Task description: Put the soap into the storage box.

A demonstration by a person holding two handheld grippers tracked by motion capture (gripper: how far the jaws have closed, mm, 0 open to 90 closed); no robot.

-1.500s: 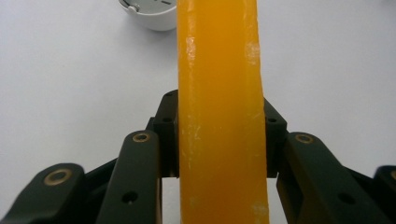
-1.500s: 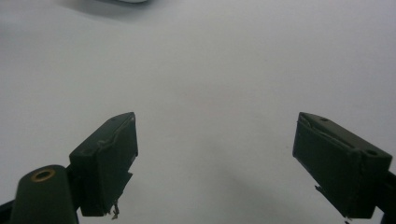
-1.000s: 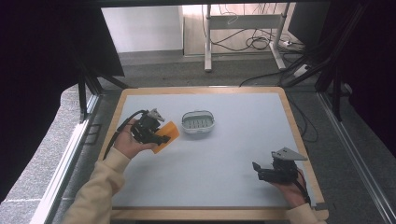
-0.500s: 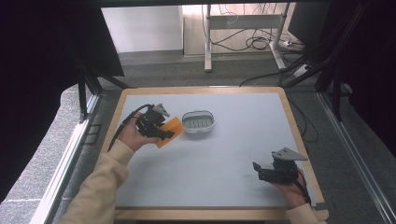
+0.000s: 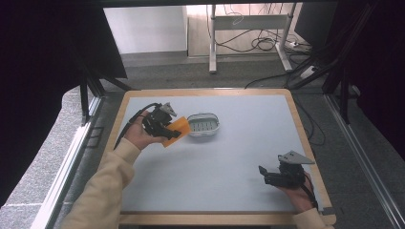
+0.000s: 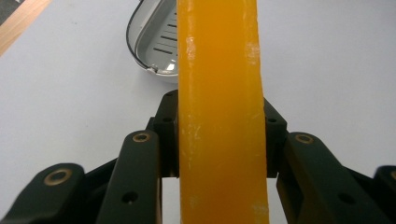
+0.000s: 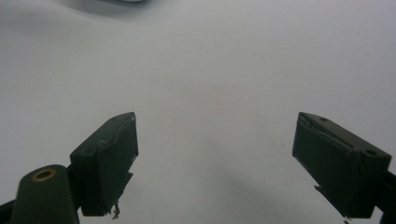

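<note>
My left gripper (image 5: 168, 130) is shut on an orange bar of soap (image 5: 175, 130), held edge-up above the table's left side. In the left gripper view the orange bar of soap (image 6: 219, 112) stands clamped between the two black jaws. A white oval soap dish (image 5: 203, 124) with a slotted floor sits just right of the bar, and its rim (image 6: 140, 51) lies beyond the bar's upper left. My right gripper (image 5: 266, 174) rests near the front right corner, open, with only bare tabletop between its fingers (image 7: 109, 158).
The grey tabletop (image 5: 239, 143) has a wooden rim (image 5: 215, 91) all round. Cables and metal desk legs (image 5: 248, 28) lie on the floor beyond the far edge. A cream sleeve (image 5: 102, 186) reaches in from the bottom left.
The left gripper has carried the orange bar rightwards, closer to the soap dish. The right gripper has stayed where it was.
</note>
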